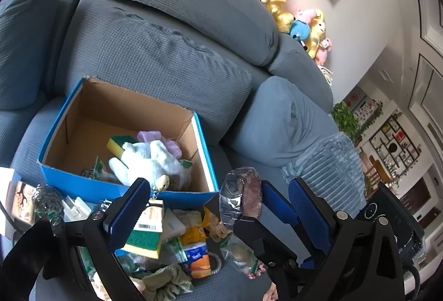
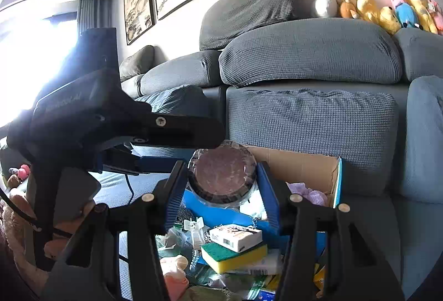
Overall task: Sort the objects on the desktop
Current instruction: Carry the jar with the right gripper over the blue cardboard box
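- Our right hand-held gripper [image 2: 221, 184] is pinching a plastic-wrapped round disc [image 2: 221, 172] over the blue box [image 1: 124, 191].
- Our left hand-held gripper [image 1: 218, 206] sits spread, holding nothing.

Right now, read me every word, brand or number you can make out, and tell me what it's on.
Nothing here can be quoted with confidence.
Tissue pack: a white brand word, too blurred to read.
White box lying on the sponge: a barcode, its digits too small to read.
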The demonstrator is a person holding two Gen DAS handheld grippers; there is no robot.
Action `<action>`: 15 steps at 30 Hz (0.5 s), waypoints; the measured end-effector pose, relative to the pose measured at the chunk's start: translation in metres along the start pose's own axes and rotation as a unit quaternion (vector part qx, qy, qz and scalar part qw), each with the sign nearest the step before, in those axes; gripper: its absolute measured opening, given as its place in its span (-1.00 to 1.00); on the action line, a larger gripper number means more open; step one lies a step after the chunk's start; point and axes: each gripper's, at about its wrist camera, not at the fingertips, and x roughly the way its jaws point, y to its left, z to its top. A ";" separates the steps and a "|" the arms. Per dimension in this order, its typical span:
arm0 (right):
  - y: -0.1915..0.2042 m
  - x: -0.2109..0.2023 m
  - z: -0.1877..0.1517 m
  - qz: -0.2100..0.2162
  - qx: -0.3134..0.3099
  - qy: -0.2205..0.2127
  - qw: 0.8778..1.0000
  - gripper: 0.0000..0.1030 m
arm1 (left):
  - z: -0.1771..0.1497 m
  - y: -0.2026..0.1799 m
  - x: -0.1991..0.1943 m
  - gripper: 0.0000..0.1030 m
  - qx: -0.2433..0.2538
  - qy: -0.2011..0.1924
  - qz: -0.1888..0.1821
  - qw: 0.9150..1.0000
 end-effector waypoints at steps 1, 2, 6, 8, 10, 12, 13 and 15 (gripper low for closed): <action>-0.001 0.000 0.000 -0.002 0.001 -0.002 1.000 0.01 | 0.000 -0.001 0.001 0.94 0.001 0.000 0.001 1.000; -0.003 0.001 0.000 -0.002 0.002 -0.002 1.000 0.01 | 0.001 0.000 0.003 0.94 0.001 0.001 0.001 1.000; -0.008 0.005 0.000 -0.006 0.001 -0.003 1.000 0.01 | 0.004 0.001 0.009 0.94 0.002 0.003 -0.002 1.000; -0.011 0.007 0.000 -0.008 0.001 -0.004 1.000 0.01 | 0.007 0.003 0.013 0.94 0.002 0.004 -0.002 1.000; -0.014 0.010 -0.001 -0.007 0.002 -0.003 1.000 0.01 | 0.009 0.005 0.017 0.94 0.001 0.007 -0.001 1.000; -0.017 0.013 -0.001 -0.006 0.004 -0.004 1.000 0.01 | 0.011 0.007 0.023 0.94 -0.002 0.010 -0.005 1.000; -0.018 0.015 -0.001 -0.006 0.005 -0.004 1.000 0.01 | 0.012 0.009 0.025 0.94 -0.004 0.011 -0.006 1.000; -0.021 0.018 -0.001 -0.006 0.008 -0.006 1.000 0.02 | 0.015 0.010 0.029 0.94 -0.005 0.014 -0.009 1.000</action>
